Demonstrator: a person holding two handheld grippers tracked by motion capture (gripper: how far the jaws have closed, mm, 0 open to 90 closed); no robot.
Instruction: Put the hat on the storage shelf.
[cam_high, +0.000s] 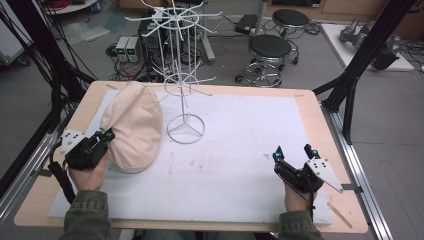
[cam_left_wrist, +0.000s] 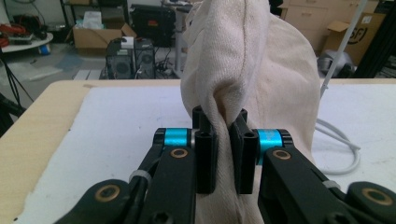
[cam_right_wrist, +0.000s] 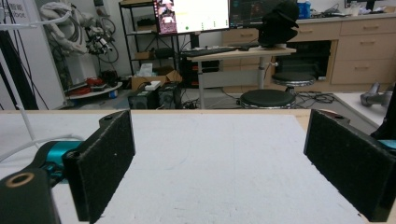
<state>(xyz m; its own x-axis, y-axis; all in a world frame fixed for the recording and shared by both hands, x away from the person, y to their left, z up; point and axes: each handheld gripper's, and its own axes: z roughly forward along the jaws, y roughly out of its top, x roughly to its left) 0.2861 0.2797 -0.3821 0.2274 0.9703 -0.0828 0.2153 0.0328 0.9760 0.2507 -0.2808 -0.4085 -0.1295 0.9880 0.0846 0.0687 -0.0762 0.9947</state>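
The left hand came in from the bottom left of the high view in a green sleeve. It held the black left gripper, whose jaws were pinched tight on a fold of soft cream cloth. The right hand sat low at the bottom right. Its black right gripper pointed away from the person, with its jaws spread wide and nothing between them.
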